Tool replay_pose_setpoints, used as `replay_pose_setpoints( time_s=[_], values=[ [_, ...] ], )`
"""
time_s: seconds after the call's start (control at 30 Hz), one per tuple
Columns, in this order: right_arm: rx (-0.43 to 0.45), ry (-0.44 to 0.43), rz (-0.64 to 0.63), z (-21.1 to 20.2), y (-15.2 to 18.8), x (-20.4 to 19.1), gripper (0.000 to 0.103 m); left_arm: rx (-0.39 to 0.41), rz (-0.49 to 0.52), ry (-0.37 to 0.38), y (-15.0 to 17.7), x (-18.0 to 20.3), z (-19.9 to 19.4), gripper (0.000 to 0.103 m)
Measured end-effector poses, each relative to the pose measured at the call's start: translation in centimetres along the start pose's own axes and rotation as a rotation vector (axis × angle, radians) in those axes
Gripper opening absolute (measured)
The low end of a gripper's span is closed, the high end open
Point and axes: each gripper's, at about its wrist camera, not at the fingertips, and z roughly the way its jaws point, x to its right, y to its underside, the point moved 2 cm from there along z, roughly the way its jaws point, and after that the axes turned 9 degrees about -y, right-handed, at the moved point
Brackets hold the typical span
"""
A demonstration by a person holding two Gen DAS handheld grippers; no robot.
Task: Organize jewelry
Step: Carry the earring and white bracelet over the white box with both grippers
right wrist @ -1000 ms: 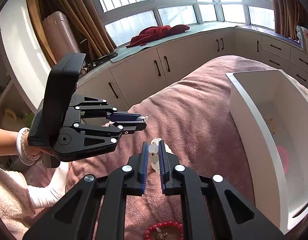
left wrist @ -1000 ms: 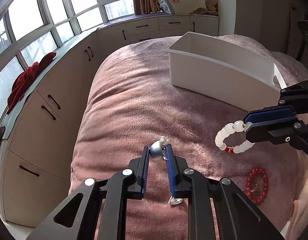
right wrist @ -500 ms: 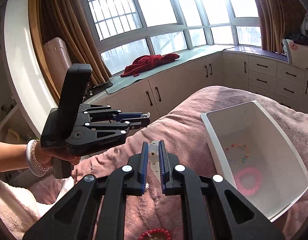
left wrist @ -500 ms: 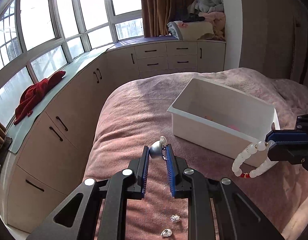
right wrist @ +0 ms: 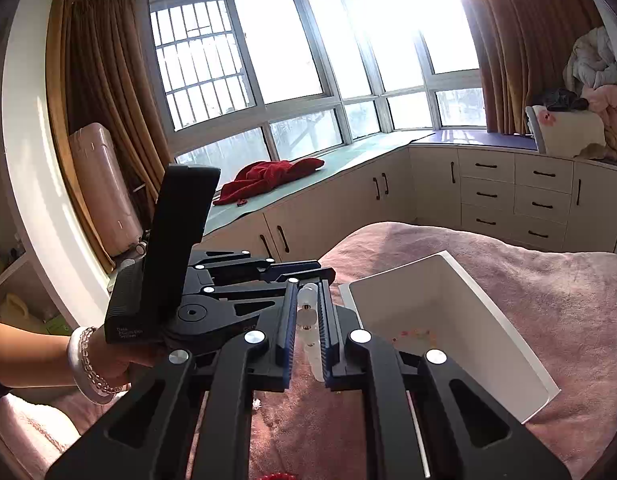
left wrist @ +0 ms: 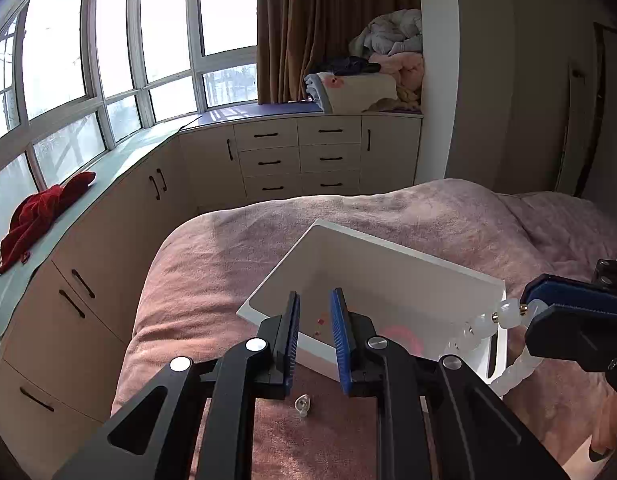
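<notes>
Lettering on left gripper (right wrist: 304, 270) body unreadable; white bracelet (right wrist: 308, 300) unmarked.

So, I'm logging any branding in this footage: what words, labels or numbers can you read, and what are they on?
Small white print on the left gripper's black body: too small and blurred to read.
Faint embossed letters lower on that body: unreadable.
Nothing else bears text.

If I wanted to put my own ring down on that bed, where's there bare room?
Bare pink bedspread lies left of the white bin, out to the bed's edge by the cabinets, and beyond the bin's far rim. Crowded: the near strip, where a small silver trinket lies, and the bin's floor, with a pink bracelet.
</notes>
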Motion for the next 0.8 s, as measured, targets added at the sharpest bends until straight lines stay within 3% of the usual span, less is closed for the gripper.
replay_pose_setpoints(
  time_s=[0.1,0.2,0.3,0.5,0.73,0.8],
  values=[
    [0.008,0.019,0.027,-0.6,0.1,1.6,0.011,-0.022,0.036,-0.002,0.1,1.6,0.9,0.024],
    [0.016,0.041,0.063,-1.0,0.2,3.2,0.011,-0.047,0.054,-0.030,1.4,2.0,2.2,0.045],
    [0.024,0.056,0.081,-1.4,0.1,4.3,0.011,-0.103,0.070,-0.061,3.5,1.9,4.5,0.049],
    [0.038,0.078,0.134,-2.1,0.4,6.6,0.011,-0.220,0.096,-0.122,8.9,0.9,9.4,0.051],
    [0.043,0.079,0.180,-2.1,0.7,8.6,0.011,-0.349,0.117,-0.127,13.6,1.0,14.8,0.051],
    [0.037,0.083,0.182,-1.9,0.9,8.9,0.011,-0.356,0.103,-0.106,13.9,0.9,15.6,0.044]
  ],
)
